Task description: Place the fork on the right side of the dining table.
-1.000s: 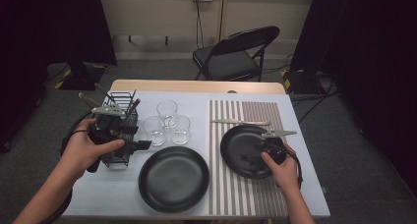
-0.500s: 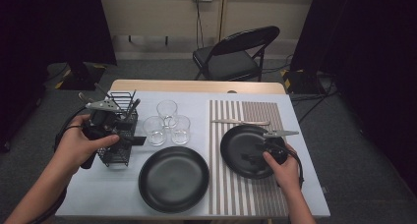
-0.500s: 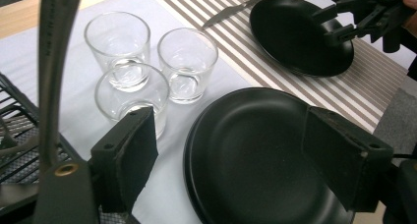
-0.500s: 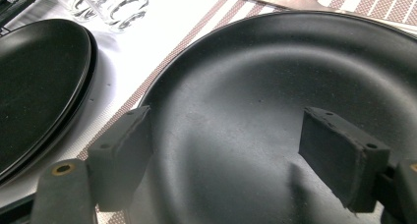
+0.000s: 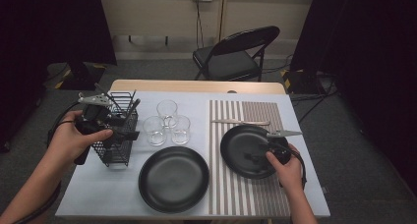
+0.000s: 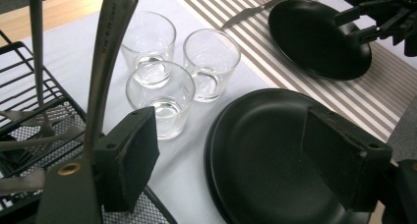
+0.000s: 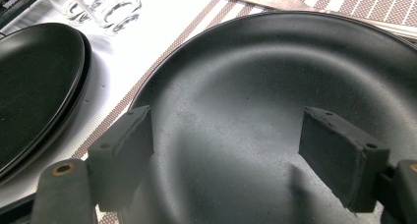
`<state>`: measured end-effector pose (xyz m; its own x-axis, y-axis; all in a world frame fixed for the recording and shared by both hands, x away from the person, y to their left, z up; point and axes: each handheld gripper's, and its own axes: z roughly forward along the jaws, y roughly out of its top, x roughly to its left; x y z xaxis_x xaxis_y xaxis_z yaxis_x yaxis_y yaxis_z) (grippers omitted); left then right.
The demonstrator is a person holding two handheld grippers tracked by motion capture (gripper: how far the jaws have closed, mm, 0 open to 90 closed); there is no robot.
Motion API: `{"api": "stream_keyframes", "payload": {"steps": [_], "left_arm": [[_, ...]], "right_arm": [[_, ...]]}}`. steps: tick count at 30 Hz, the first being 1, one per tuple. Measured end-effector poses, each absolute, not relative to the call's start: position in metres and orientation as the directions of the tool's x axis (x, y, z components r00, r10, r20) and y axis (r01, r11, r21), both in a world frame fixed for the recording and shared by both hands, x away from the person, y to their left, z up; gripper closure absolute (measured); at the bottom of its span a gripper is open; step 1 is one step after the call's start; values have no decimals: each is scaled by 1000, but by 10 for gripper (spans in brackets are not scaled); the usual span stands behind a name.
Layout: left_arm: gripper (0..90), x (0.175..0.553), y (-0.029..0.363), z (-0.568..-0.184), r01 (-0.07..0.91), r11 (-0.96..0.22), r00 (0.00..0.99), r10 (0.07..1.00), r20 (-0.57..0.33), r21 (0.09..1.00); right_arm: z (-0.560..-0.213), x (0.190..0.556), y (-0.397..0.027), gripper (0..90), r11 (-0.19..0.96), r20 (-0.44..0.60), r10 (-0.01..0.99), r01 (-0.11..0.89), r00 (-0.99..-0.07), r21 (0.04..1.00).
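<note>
The cutlery basket (image 5: 118, 135), a black wire rack, stood at the left side of the table (image 5: 123, 199), with a spoon handle (image 6: 110, 52) and other cutlery standing up out of it; the left gripper (image 5: 118, 134) hung at the basket's near right side, its jaws spread wide with nothing between them, one pad (image 6: 130, 160) just beside the spoon handle, though whether they touched could not be told; the left hand (image 5: 74, 140) gripped the tool from the left. Just right of the basket three clear glasses (image 5: 167, 123) stood bunched together, and nearer the table's front edge lay a black plate (image 5: 173, 178) on the white cloth. Farther right a striped placemat (image 5: 246, 194) carried a second black plate (image 5: 243, 148); the right gripper (image 7: 246, 155) hovered low over that plate's bowl, its jaws also wide apart and empty, held by the right hand (image 5: 285, 167); a knife (image 5: 241, 122) lay on the mat just beyond the plate. A folding chair (image 5: 236, 54) stood behind the table.
</note>
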<state>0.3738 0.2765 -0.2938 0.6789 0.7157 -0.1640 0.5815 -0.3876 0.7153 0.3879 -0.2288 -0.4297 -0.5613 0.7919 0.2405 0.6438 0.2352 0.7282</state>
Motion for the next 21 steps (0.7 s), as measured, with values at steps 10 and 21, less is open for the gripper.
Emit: {"api": "stream_keyframes", "payload": {"steps": [10, 21], "left_arm": [[236, 378, 283, -293, 586, -381, 668, 727, -160, 715], [259, 384, 289, -291, 594, -379, 650, 746, -146, 710]], "right_arm": [[-431, 387, -230, 200, 230, 241, 796, 645, -556, 729], [-430, 387, -228, 201, 233, 237, 795, 643, -558, 730]]}}
